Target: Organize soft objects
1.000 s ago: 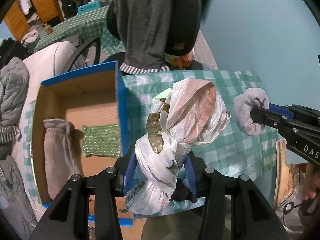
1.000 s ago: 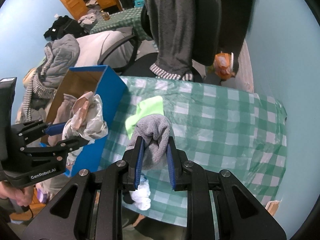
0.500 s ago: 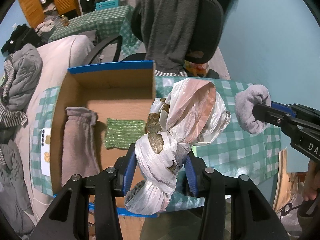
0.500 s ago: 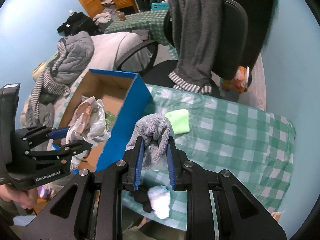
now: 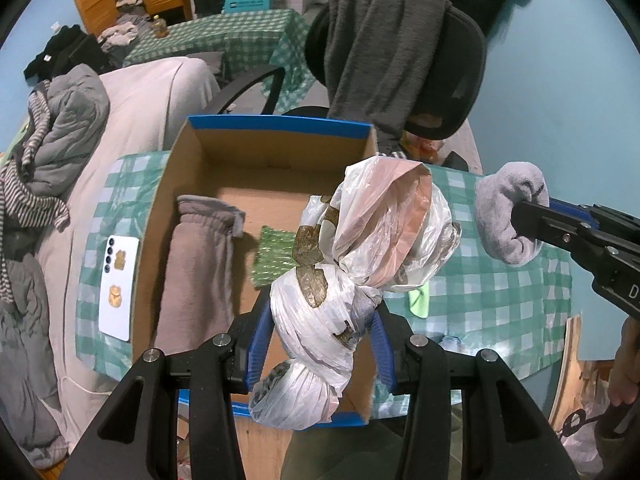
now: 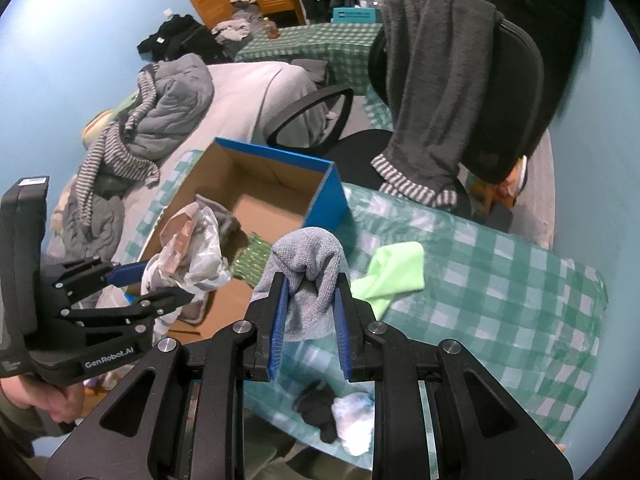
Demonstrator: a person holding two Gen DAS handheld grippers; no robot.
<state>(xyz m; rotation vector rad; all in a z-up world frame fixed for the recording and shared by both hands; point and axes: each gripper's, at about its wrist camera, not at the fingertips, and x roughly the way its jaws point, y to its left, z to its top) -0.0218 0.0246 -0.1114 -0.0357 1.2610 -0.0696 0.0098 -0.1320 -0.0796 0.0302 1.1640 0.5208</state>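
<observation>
Below, your left gripper (image 5: 316,344) has its blue fingers (image 5: 256,344) closed on a knotted plastic bag bundle (image 5: 360,264), which hangs above the open cardboard box (image 5: 280,168). Your right gripper (image 6: 310,320) pinches a folded grey towel (image 6: 308,264) between narrow-set fingers (image 6: 278,320), held above the counter (image 6: 500,300) just beside the box's blue wall. Inside the box lie a taupe fleece garment (image 5: 196,272), lengthwise along the left side, and a green mesh piece (image 5: 276,256) on the floor of the box. On the counter's green checked cloth rest a lime-green cloth (image 6: 396,272) near the box, and a black item (image 6: 316,408) touching a white one (image 6: 354,420) at the near edge. A white phone (image 5: 118,284) lies left of the box. A dark garment drapes the office chair (image 6: 504,100) behind.
</observation>
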